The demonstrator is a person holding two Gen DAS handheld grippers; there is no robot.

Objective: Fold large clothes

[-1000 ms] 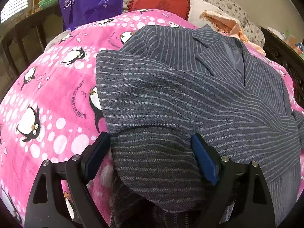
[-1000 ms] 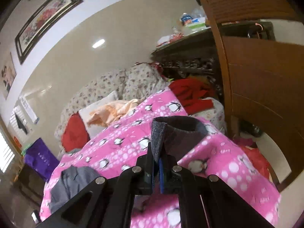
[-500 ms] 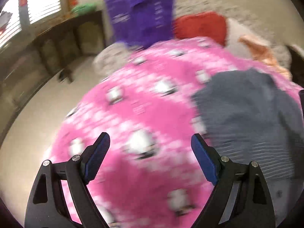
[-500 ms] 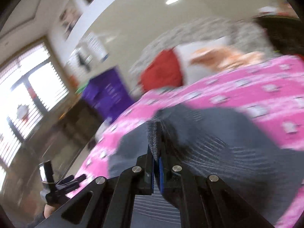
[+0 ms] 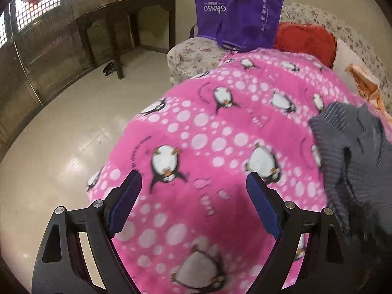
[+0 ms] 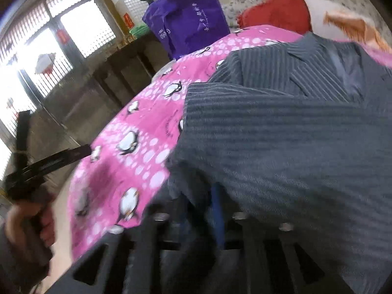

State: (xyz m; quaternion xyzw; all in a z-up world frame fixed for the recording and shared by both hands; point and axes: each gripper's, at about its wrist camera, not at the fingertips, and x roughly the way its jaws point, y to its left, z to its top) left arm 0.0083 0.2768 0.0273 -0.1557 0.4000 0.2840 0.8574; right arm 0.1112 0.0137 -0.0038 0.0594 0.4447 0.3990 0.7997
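A grey pinstriped suit jacket (image 6: 281, 132) lies on a pink penguin blanket (image 5: 208, 134). In the left wrist view only its edge (image 5: 348, 152) shows at the far right. My left gripper (image 5: 193, 205) is open and empty above bare blanket, to the left of the jacket. It also shows, blurred, in the right wrist view (image 6: 49, 161), held in a hand. My right gripper (image 6: 208, 210) is blurred and shut on a fold of the jacket, whose cloth drapes over the fingers.
A purple bag (image 5: 235, 12) and a red cushion (image 5: 303, 39) lie at the head of the bed. An orange cloth (image 5: 365, 83) lies far right. A dark wooden table (image 5: 122, 19) stands by the windows. Pale floor (image 5: 61, 134) lies left of the bed.
My left gripper has swung left off the jacket to bare blanket. My right gripper has carried the jacket's cloth leftward across the bed, over the rest of the jacket.
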